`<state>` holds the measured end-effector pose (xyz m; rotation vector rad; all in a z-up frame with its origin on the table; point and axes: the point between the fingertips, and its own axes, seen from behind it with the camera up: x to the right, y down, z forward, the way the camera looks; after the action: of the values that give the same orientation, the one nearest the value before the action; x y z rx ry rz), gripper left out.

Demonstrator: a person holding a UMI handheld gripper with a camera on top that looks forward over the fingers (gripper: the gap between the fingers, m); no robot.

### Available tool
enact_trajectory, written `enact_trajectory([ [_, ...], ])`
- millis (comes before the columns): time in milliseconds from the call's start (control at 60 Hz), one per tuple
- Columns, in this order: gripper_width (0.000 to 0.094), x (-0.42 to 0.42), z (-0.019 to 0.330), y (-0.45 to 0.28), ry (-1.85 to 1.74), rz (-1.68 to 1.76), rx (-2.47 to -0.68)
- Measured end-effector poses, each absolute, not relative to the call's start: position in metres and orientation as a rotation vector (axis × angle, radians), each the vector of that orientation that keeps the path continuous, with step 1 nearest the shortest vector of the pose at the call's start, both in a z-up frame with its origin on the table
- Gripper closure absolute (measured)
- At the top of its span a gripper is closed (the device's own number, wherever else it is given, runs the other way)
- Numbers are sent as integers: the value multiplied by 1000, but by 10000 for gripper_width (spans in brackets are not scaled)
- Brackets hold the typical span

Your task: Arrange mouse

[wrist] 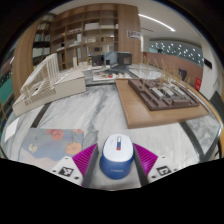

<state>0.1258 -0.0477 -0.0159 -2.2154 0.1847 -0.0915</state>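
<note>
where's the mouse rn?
In the gripper view the white-and-blue mouse sits between the gripper's pink pads, just right of the patterned mouse pad on the marble table; contact isn't clear.

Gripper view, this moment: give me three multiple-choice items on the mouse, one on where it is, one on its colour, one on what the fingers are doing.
1. Where is the mouse?
A. Between the two fingers
B. On the wooden board beyond the fingers
C. On the patterned mat beside the fingers

2. What colours does the mouse show?
A. All black
B. White with a blue middle and a small red mark
C. Green and yellow

3. How do the fingers of the gripper stand?
A. Spread wide, nothing between them
B. Close at either side of the mouse
C. Clamped on the patterned mat

Answers:
1 A: the mouse sits between the pink pads, on the marble-look table.
2 B: its shell is white, with a blue strip and a red spot near its front.
3 B: a pad lies against each flank of the mouse, and no gap shows.
</note>
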Motion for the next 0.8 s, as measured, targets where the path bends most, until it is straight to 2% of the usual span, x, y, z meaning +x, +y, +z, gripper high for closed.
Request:
enact_trajectory([
  [50,418,116,-16,-41,169,-67,-2204],
  [100,422,120,-15,-39,210,-92,-2190],
  [183,519,114,-10,-40,278,-58,-2219],
  [333,554,38,79,-29,227,51,-2045],
  [400,556,-18,92,-30,133,103,-2020],
  [517,558,-78,52,-33,46,92,-2105],
  [667,552,-86,-9,-38,64,56,-2211],
  [683,519,-86,-14,-40,64,49,-2224],
  [700,474,-85,-15,-40,54,43,-2218],
  [717,522,-84,-12,-36,39,26,-2196],
  [800,429,-83,-15,-38,-38,-23,-2235],
])
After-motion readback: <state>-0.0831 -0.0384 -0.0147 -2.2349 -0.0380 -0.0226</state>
